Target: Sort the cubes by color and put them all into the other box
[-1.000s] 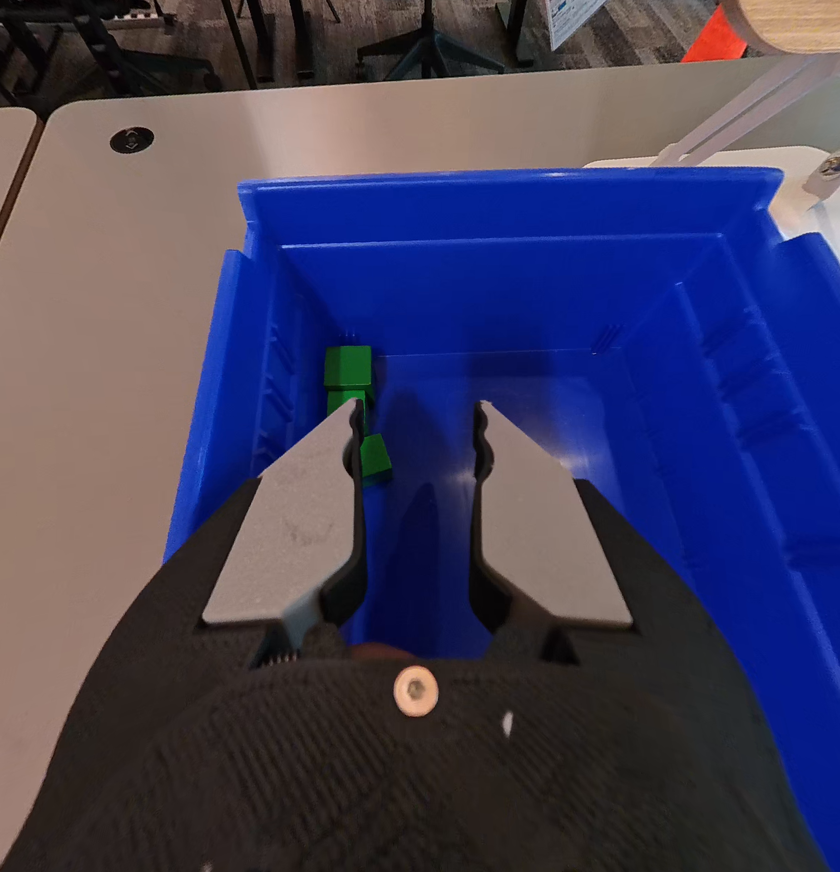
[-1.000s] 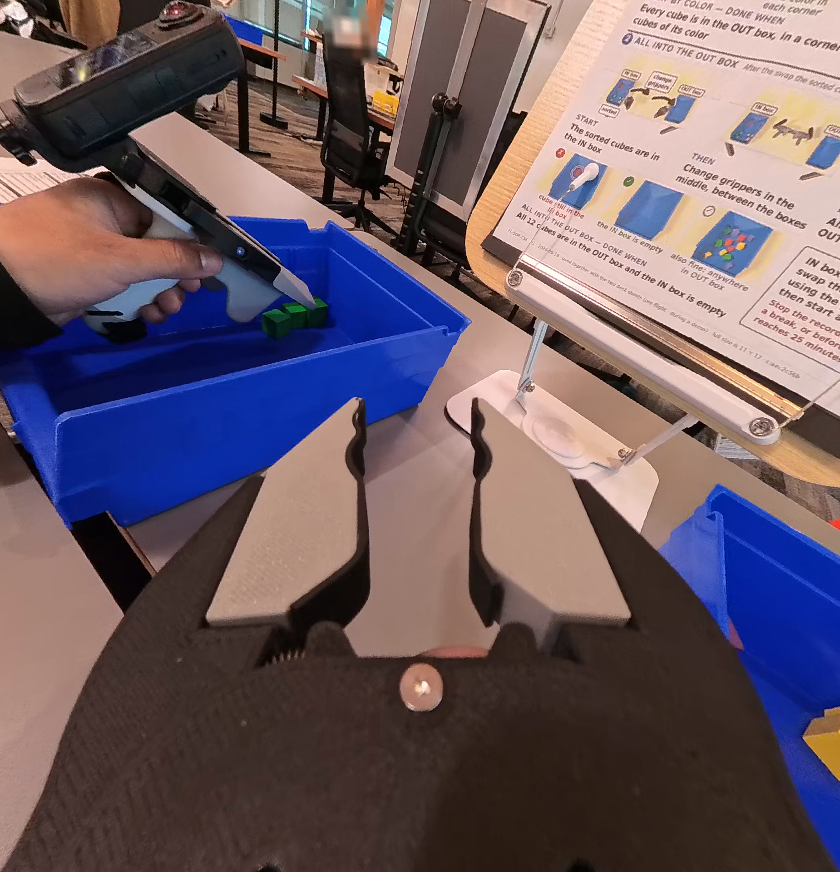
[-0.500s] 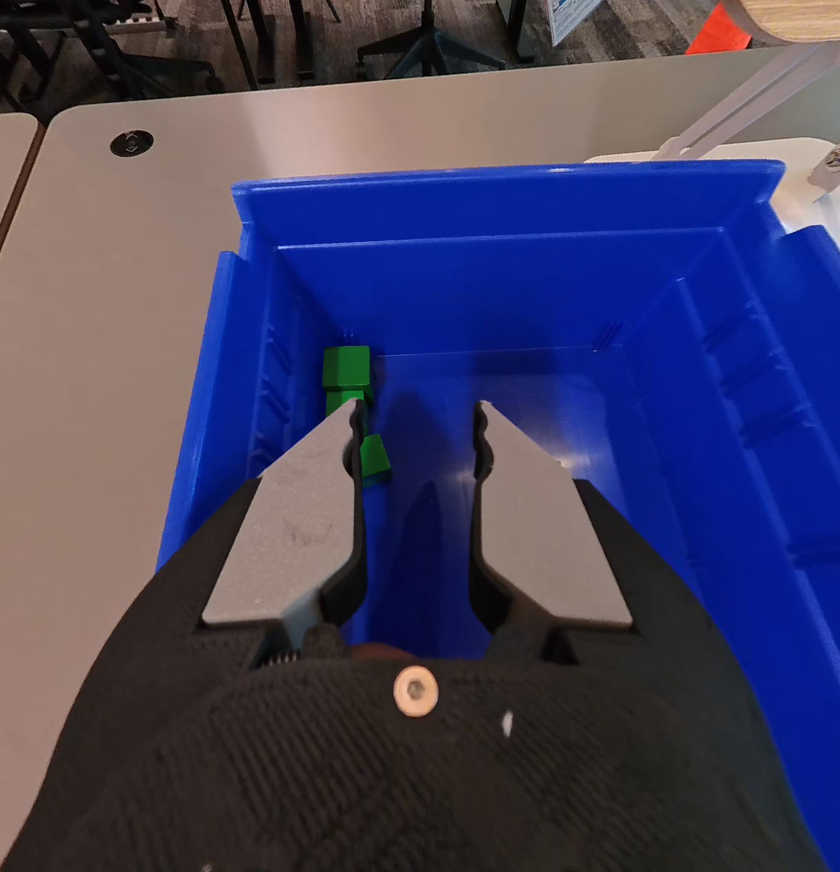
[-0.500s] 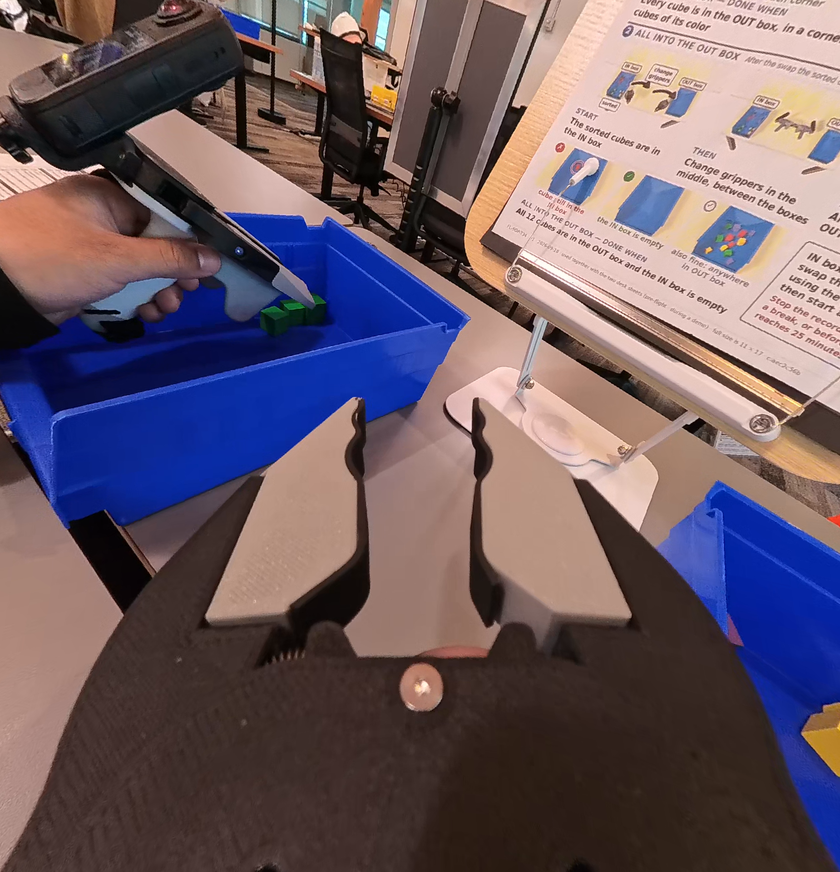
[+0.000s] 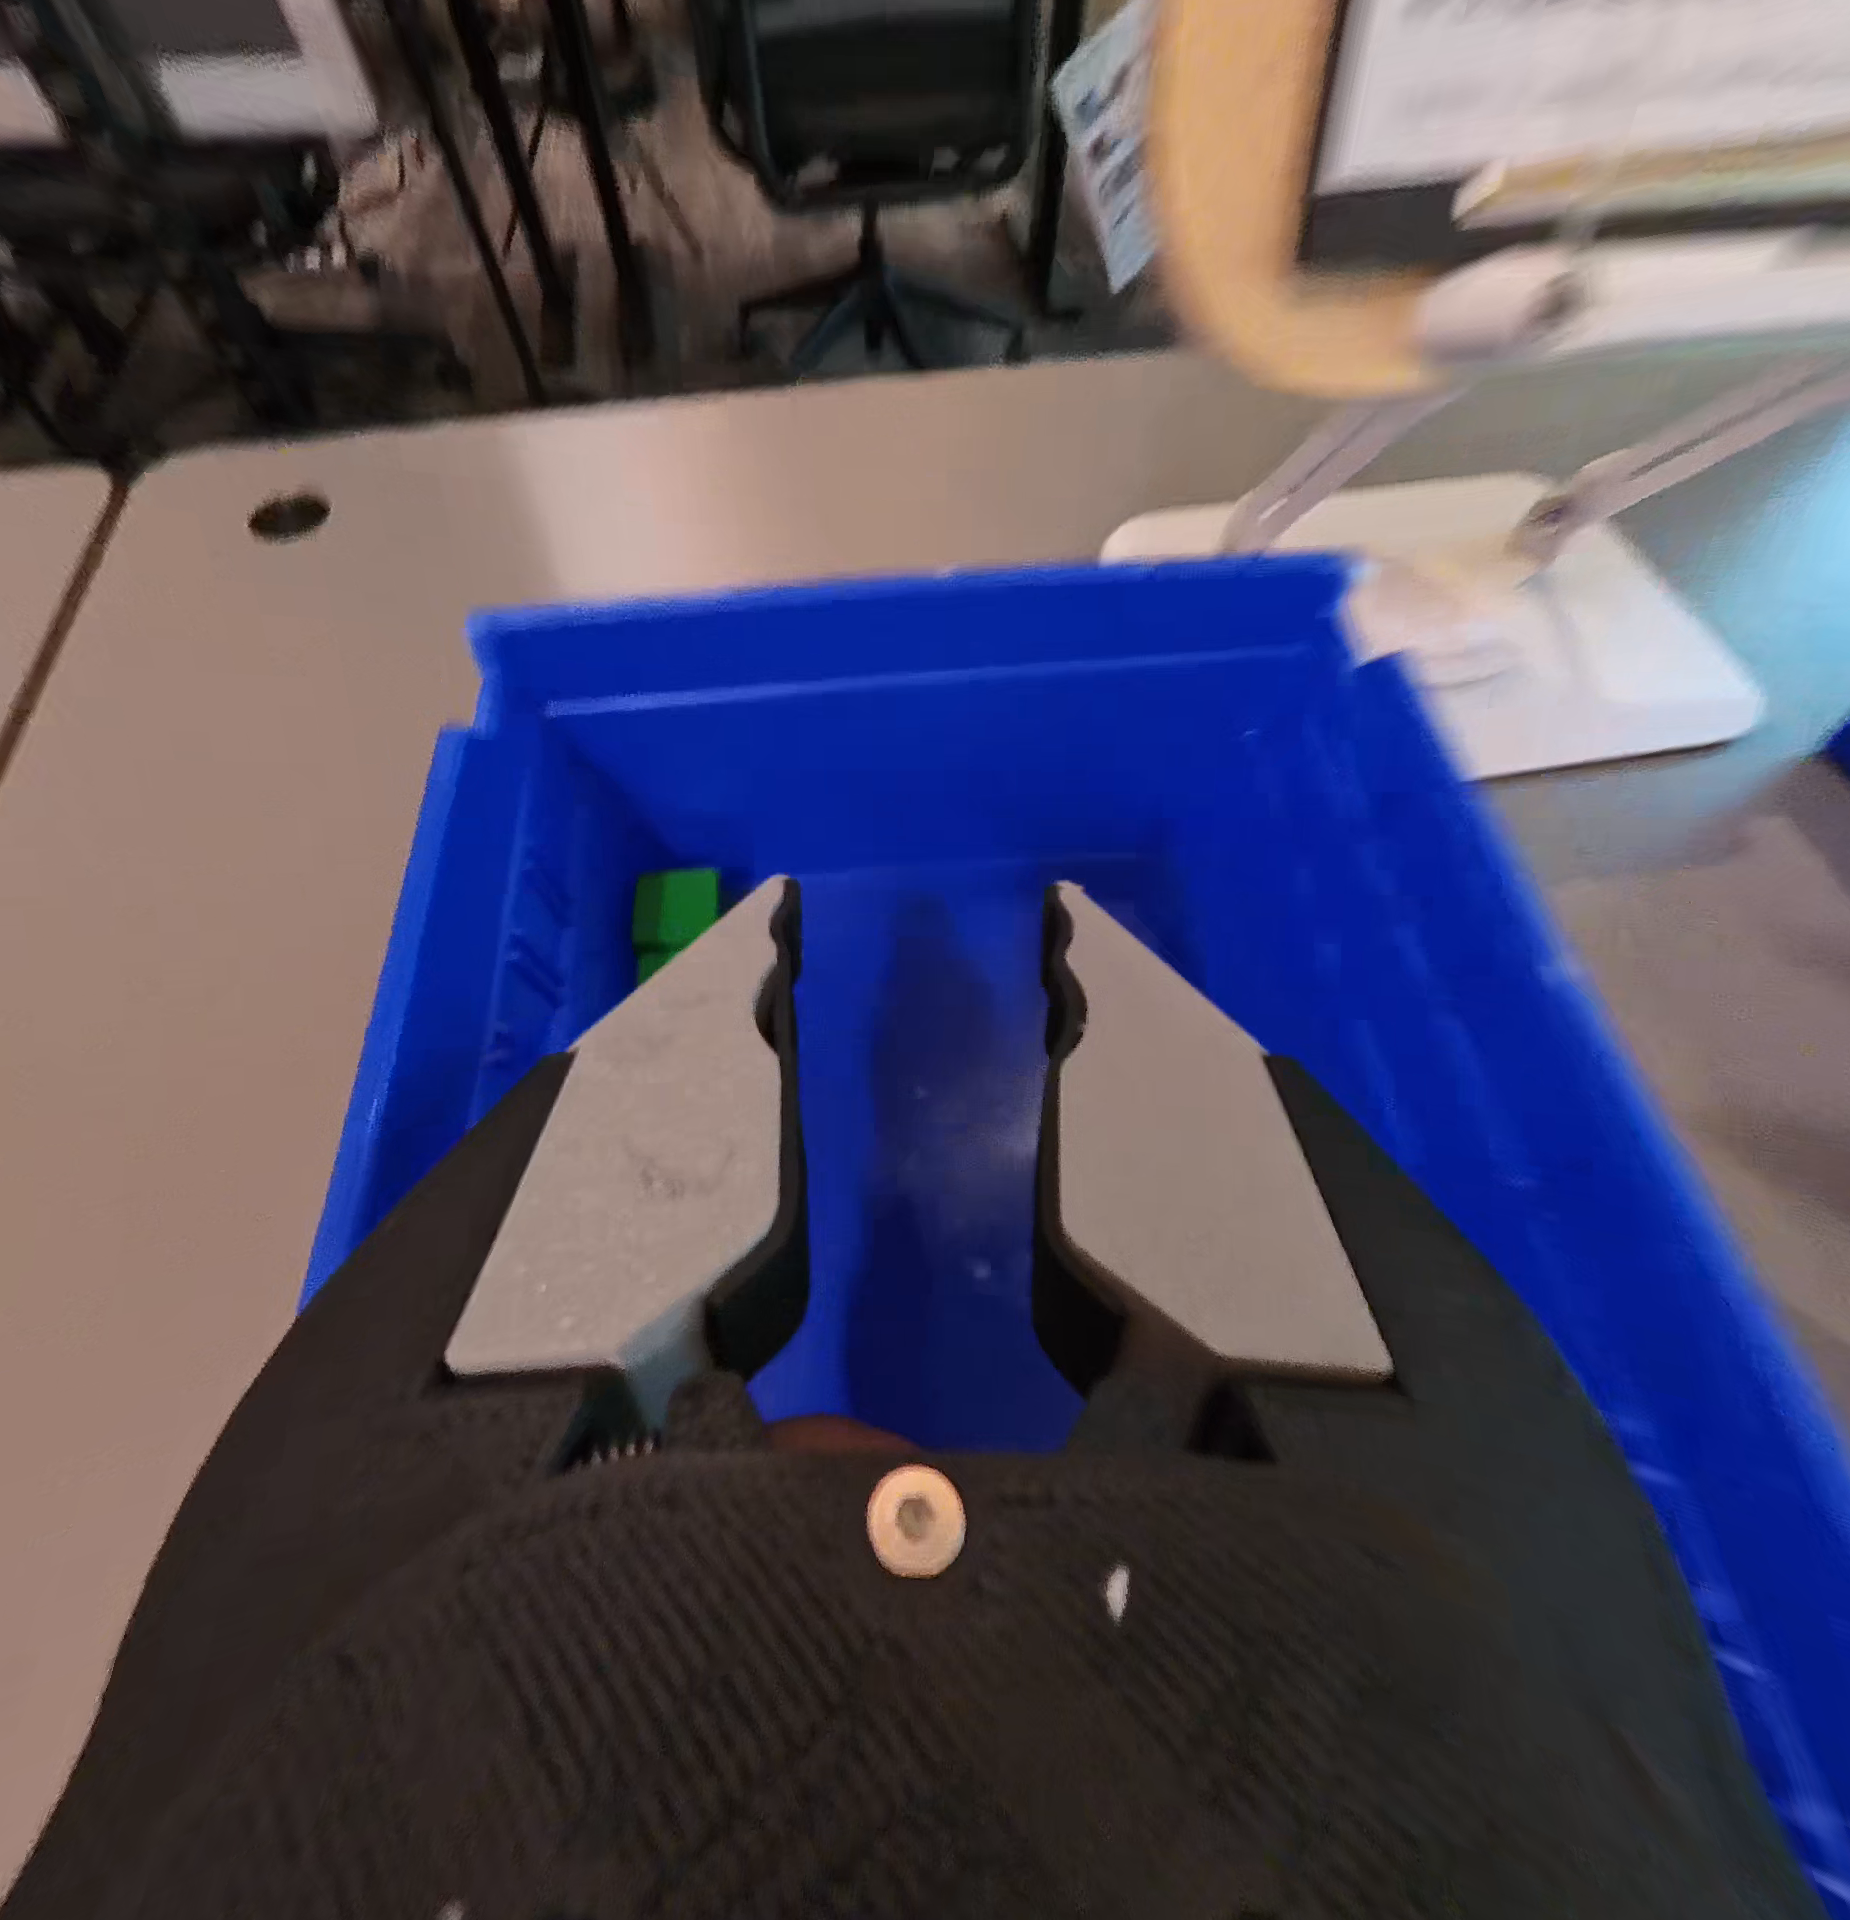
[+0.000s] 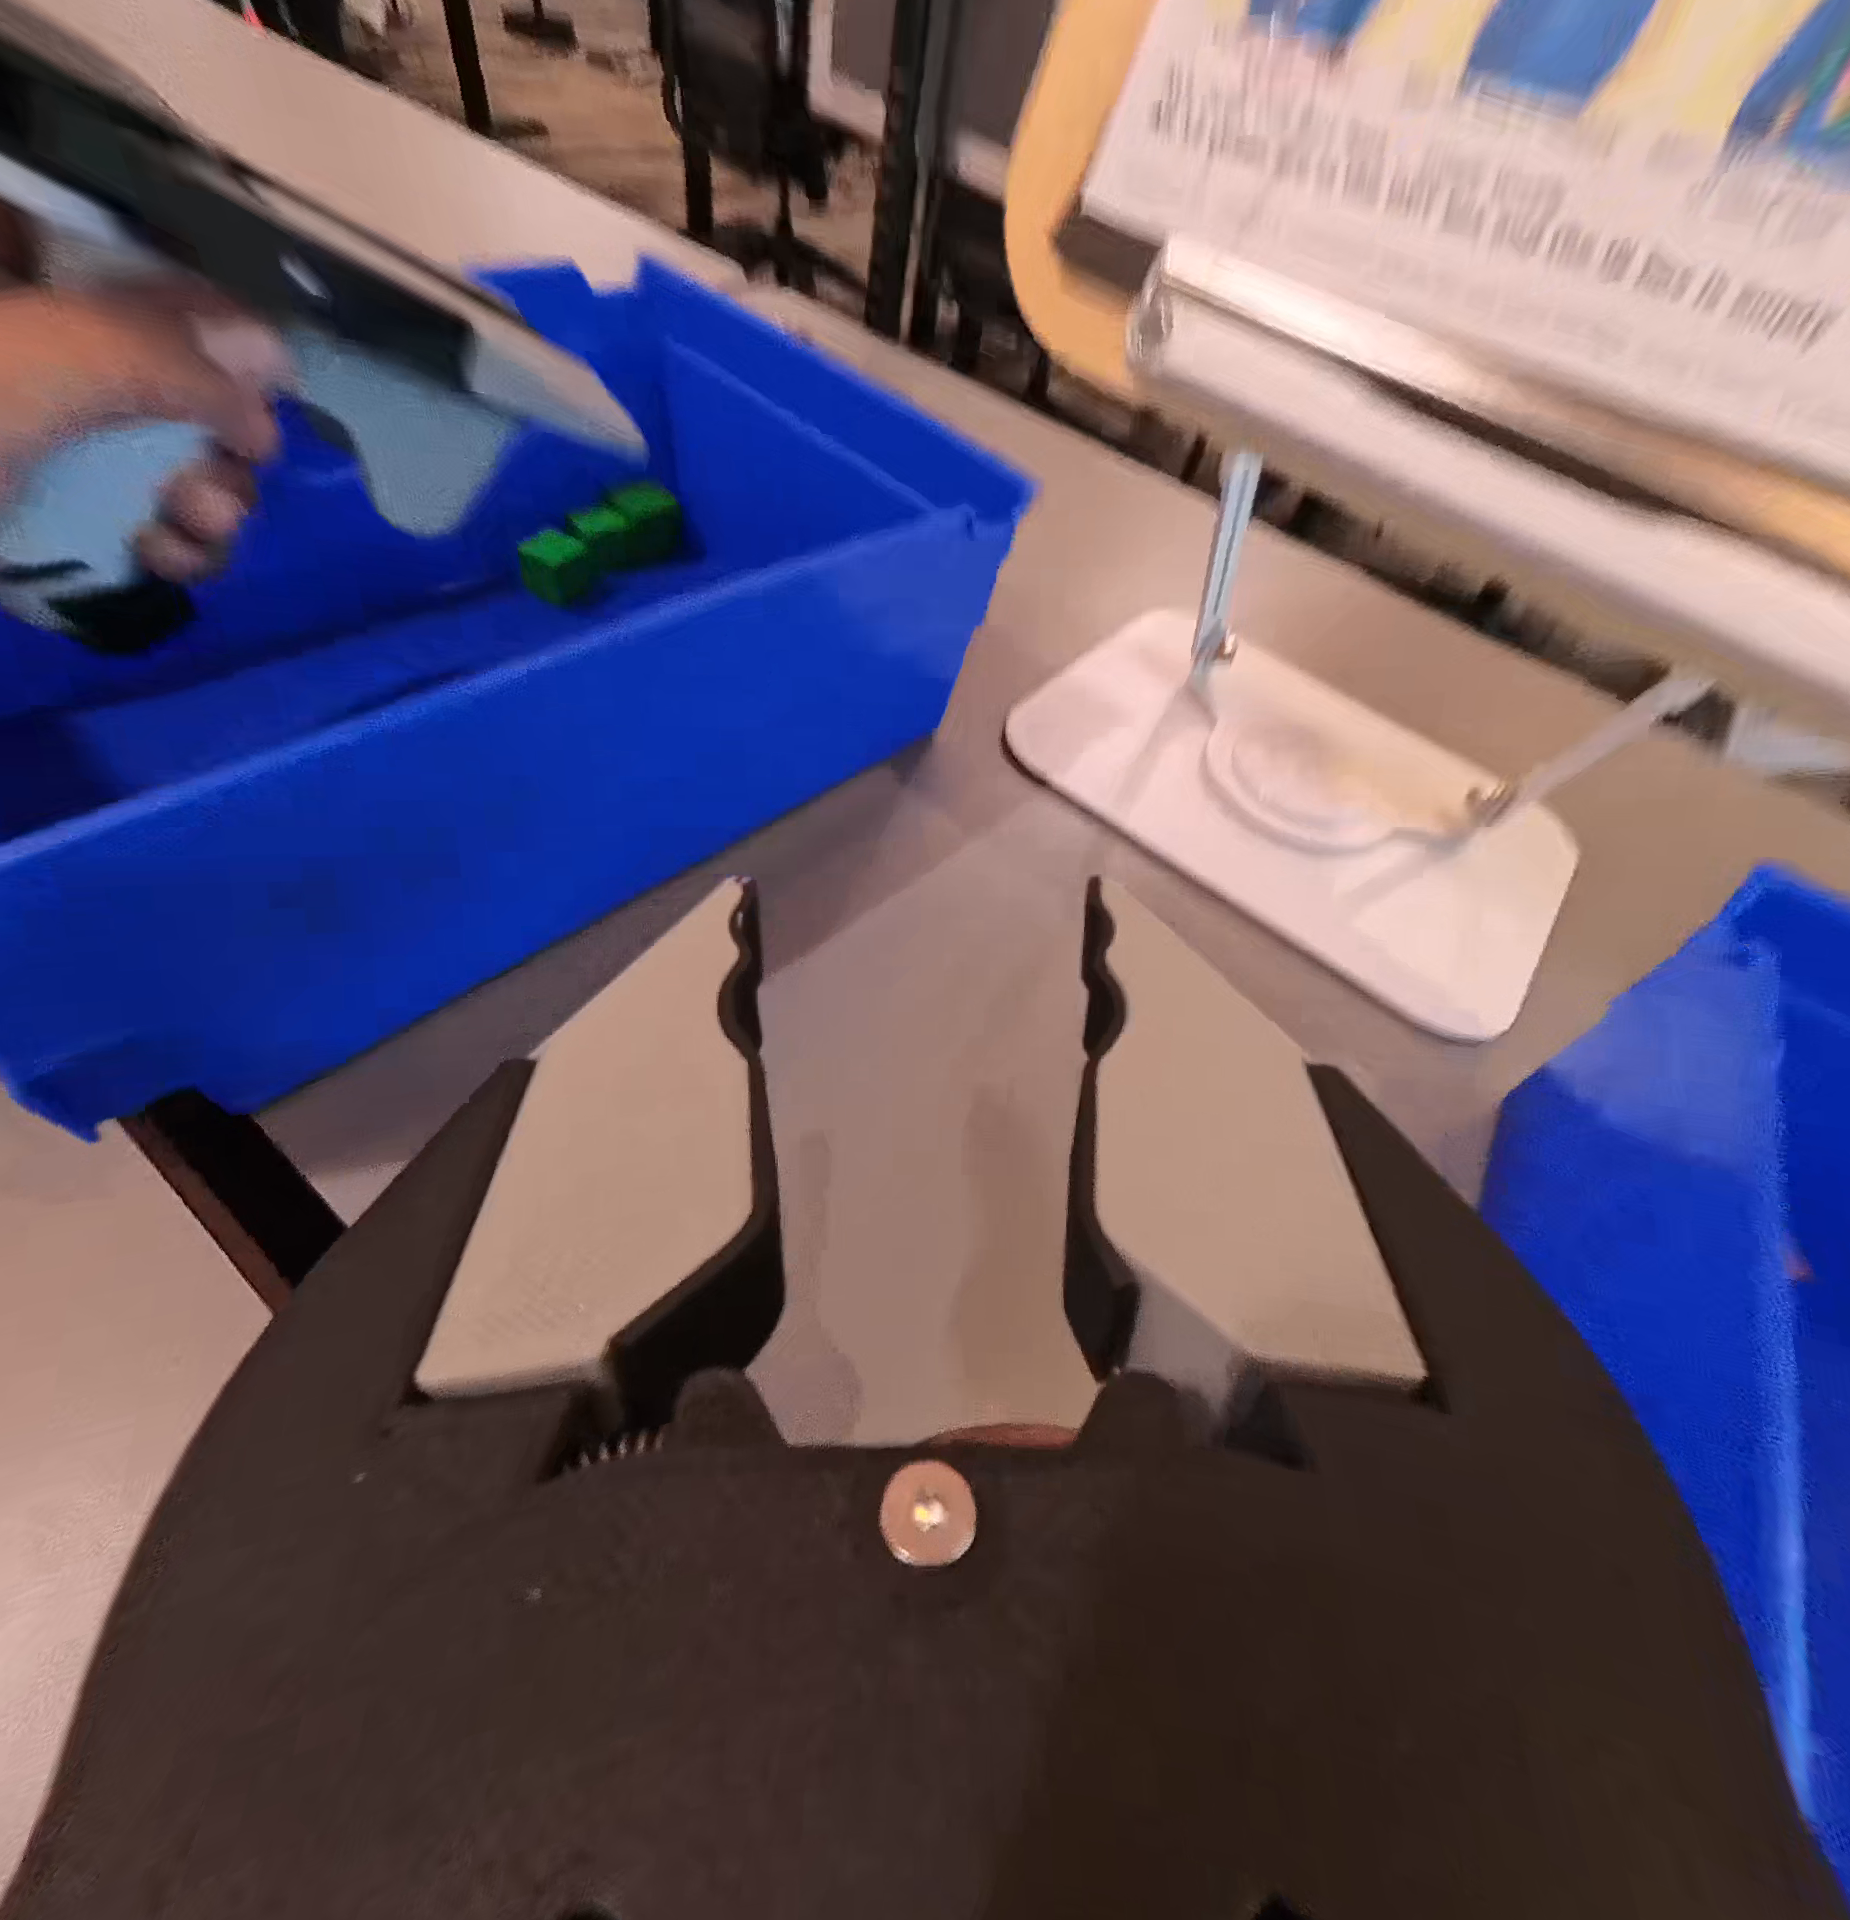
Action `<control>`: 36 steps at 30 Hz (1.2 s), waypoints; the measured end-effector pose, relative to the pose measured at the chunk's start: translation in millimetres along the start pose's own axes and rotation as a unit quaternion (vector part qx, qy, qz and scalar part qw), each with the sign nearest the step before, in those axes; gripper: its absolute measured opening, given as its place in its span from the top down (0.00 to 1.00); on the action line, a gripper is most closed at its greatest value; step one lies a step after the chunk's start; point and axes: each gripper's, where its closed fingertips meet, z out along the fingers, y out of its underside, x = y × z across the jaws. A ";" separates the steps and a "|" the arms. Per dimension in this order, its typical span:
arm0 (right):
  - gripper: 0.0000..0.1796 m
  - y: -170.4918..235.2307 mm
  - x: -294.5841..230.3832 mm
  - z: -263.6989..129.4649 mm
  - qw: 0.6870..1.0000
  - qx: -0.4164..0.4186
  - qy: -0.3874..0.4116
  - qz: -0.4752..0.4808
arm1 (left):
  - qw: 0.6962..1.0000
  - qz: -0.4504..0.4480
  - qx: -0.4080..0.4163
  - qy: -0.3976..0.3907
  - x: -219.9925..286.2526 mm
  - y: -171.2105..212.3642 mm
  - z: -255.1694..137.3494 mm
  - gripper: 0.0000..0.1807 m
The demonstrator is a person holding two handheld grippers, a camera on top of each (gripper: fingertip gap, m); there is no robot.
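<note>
Cubes: three green cubes [image 6: 601,540] sat in a row, touching, in the far corner of the left blue box [image 6: 464,821]. Left gripper [image 5: 913,914] hung above that box floor, jaws apart, empty. Right gripper [image 6: 916,914] was over the bare table [image 6: 900,997] between the boxes, jaws spread, empty too. Second blue box [image 6: 1669,1195] was at the right; its contents weren't visible. Both views were motion-blurred. Judgement: cubes looked like small rigid plastic, light, smooth-faced, not fragile. Best hold is across two opposite flat faces, squarely; neighbours touching leave little finger room.
</note>
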 end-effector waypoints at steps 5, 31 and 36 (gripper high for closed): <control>0.65 26.1 17.1 14.6 0.997 -0.049 0.008 0.052 | 0.991 0.057 0.082 0.085 98.3 -33.6 -54.2 0.69; 0.51 97.1 73.2 37.9 0.968 -0.171 0.078 0.165 | 0.993 0.103 -0.048 -0.012 174.9 71.5 16.0 0.63; 0.50 99.1 73.5 38.7 0.967 -0.178 0.080 0.166 | 0.992 0.097 -0.081 -0.029 168.3 83.2 26.2 0.60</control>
